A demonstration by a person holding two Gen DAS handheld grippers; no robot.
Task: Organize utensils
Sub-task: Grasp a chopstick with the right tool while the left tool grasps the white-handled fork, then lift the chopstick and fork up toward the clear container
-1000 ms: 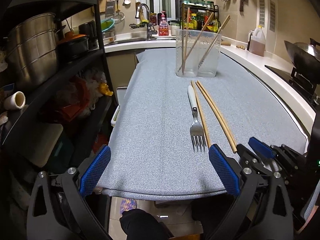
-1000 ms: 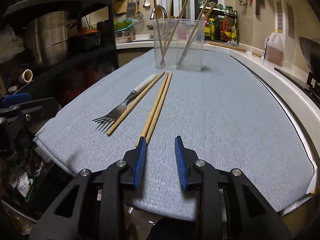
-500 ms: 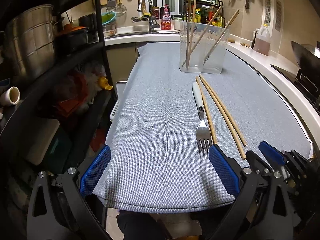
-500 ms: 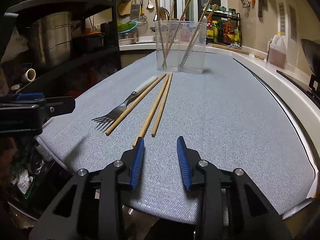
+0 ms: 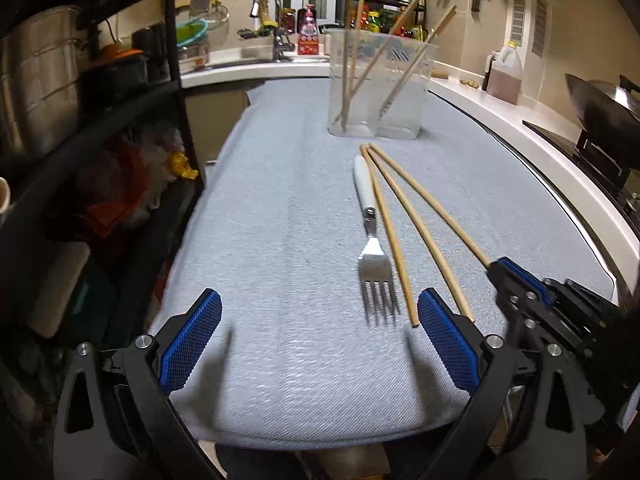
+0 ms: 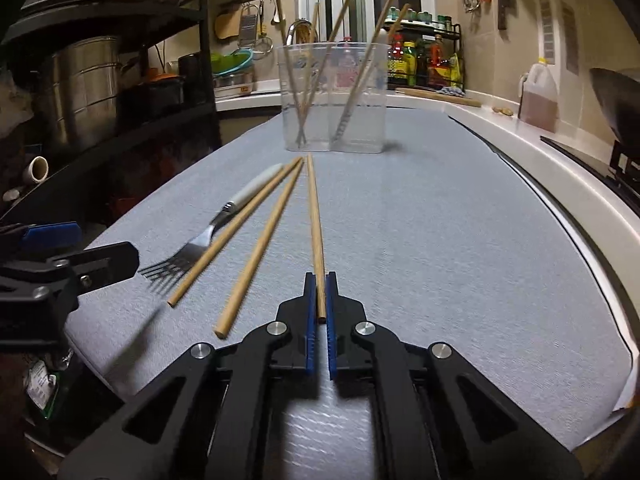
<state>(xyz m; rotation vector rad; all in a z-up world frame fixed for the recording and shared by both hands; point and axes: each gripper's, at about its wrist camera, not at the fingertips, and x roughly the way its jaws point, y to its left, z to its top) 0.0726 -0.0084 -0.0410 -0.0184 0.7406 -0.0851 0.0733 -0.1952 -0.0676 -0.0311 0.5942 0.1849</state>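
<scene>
**Hand-held gripper clamps a chopstick**

Right hand-held gripper (image 6: 320, 300), just closed, grasps the near end of the right chopstick (image 6: 314, 216); its length runs far toward the clear holder (image 6: 334, 96). Left hand-held gripper (image 5: 318, 338) gapes near the fork (image 5: 374, 264).

Chopstick's (image 6: 315, 224) near end hidden btwn right hand-held gripper's (image 6: 320, 280) pads; fork (image 6: 188, 250) tines partly blurred.
</scene>
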